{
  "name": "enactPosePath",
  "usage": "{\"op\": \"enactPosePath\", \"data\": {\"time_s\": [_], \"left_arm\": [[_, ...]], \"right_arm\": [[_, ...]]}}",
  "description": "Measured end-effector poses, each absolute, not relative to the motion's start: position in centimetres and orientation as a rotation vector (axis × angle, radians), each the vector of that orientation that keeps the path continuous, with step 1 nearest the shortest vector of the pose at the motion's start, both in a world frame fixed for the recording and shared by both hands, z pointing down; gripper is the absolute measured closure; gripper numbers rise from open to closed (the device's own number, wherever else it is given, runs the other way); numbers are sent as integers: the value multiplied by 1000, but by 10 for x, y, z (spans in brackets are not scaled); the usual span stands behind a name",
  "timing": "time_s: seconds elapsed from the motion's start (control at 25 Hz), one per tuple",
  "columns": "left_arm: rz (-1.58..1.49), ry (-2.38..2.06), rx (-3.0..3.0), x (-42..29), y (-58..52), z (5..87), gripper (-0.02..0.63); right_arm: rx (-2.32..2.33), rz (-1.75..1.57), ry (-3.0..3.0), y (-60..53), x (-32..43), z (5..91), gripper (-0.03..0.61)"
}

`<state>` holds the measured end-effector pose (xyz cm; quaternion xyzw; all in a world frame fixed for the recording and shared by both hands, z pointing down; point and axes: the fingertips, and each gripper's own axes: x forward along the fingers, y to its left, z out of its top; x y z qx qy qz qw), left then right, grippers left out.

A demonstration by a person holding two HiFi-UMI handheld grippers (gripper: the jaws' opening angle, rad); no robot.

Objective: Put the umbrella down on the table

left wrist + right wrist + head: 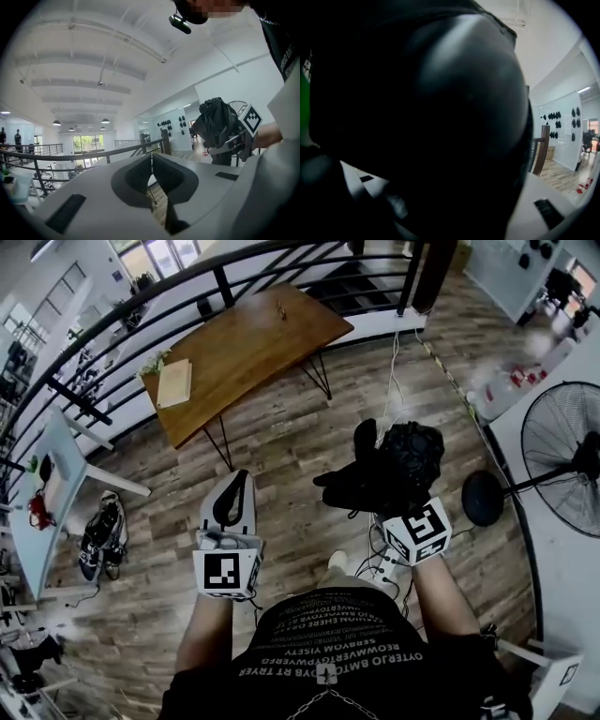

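Note:
A folded black umbrella (405, 460) is carried above the wooden floor, with my right gripper (380, 491) shut on it. In the right gripper view the umbrella (440, 117) fills nearly the whole picture and hides the jaws. The left gripper view shows the umbrella (216, 121) off to the right, in the right gripper (230, 140). My left gripper (234, 493) is held out beside it with its jaws together and nothing between them (151, 157). The brown wooden table (253, 348) stands ahead, past both grippers, by the railing.
A tan notebook (175, 382) and a small object (279, 307) lie on the table. A black railing (141, 310) curves behind it. A standing fan (562, 460) is at the right, shoes (98, 540) and a white table (56, 451) at the left, cables (386, 563) underfoot.

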<state>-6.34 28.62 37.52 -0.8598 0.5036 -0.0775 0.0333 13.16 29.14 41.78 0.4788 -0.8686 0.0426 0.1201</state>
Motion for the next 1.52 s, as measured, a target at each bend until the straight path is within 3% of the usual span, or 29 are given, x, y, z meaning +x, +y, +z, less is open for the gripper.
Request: {"op": "enactPosePath", "data": {"time_s": [0.48,1.08,1.52], "left_arm": [[-243,1525,-2659,8,244,378,580],[-286,1247,-2914,64,222,406,580],[-271,996,-3140,79,213,444,584]], "right_arm": [[1279,140,-2598,239,162,410,331],[1082,118,-2794,202,108,335,331],[1028,200,-2876,179,79,326,330]]}}
